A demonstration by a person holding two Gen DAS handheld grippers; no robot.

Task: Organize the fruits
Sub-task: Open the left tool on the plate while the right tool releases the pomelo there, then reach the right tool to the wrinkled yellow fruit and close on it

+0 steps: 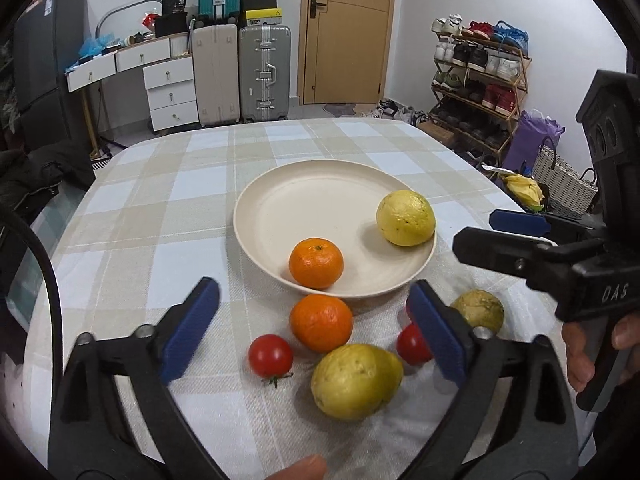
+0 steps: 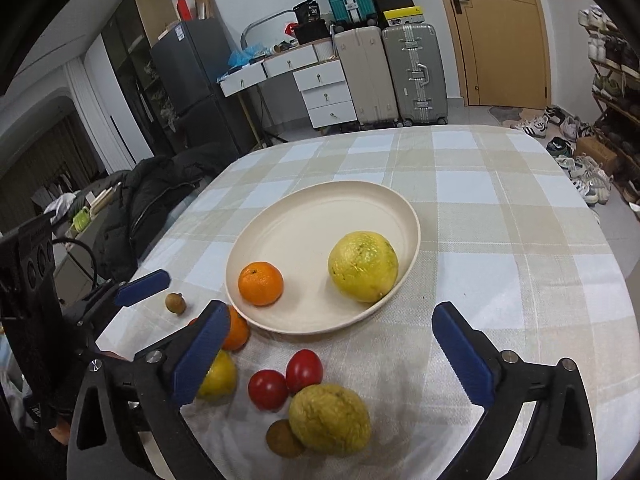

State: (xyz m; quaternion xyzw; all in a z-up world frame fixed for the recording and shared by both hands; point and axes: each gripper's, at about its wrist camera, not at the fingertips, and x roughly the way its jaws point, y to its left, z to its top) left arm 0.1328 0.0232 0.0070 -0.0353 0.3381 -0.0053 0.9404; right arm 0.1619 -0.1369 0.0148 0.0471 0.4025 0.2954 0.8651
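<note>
Both grippers, left (image 1: 314, 330) & right (image 2: 332, 354), spread wide, empty; loose orange (image 1: 321, 322) btwn left fingers.

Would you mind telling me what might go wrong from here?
1. The yellow fruit sits at the plate rim; a nudge may roll it off.
2. Loose fruit is crowded: the open left gripper reaching the orange could bump the tomato and set it rolling.

Even, soft indoor light is seen; faint shadows are cast toward 5 o'clock on the table (image 1: 160, 208); edges are bowed and vignetted black; focus is sharp.
</note>
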